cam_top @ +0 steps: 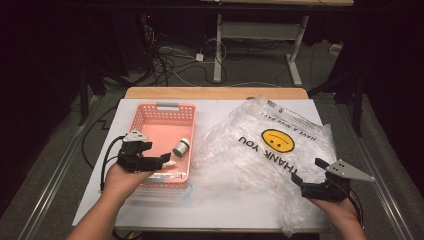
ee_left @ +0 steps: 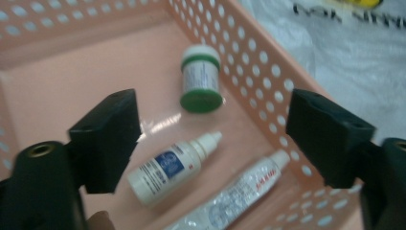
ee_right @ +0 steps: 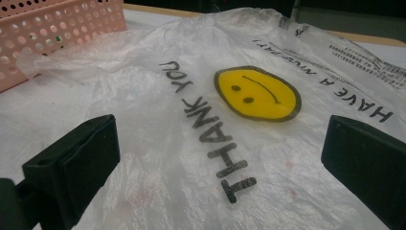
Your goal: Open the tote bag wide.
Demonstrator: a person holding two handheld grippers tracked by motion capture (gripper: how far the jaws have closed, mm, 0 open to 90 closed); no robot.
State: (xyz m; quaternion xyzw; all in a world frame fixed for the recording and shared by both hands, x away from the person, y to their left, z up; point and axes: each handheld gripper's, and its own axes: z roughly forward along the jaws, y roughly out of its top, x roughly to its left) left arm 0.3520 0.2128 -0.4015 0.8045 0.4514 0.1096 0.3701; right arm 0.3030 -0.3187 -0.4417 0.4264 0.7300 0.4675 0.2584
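My left gripper (ee_left: 210, 139) hangs with fingers (ee_left: 107, 139) spread wide and empty over the near end of the pink perforated plastic basket (cam_top: 150, 117), where three items lie flat on its floor: a small white dropper bottle with a blue label (ee_left: 174, 165) directly between the fingers, a white squeeze tube (ee_left: 234, 196) just beside it at 5 o'clock along the basket wall, and a white jar with a green lid (ee_left: 200, 79) at 12 o'clock. I judge the wide spread is set to straddle the dropper bottle, which lies slantwise with bare floor at 9 o'clock but the tube close on its other flank.

My right gripper (ee_right: 218, 158), fingers (ee_right: 79, 158) likewise wide and holding nothing, hovers low over the crumpled clear plastic bag with a yellow smiley face and "THANK YOU" print (cam_top: 270, 145), spread flat at 3 o'clock from the basket, presumably ready to receive the items. The bag runs past the white counter (cam_top: 100, 190) at its near edge; the basket's perforated wall stands between bottle and bag.
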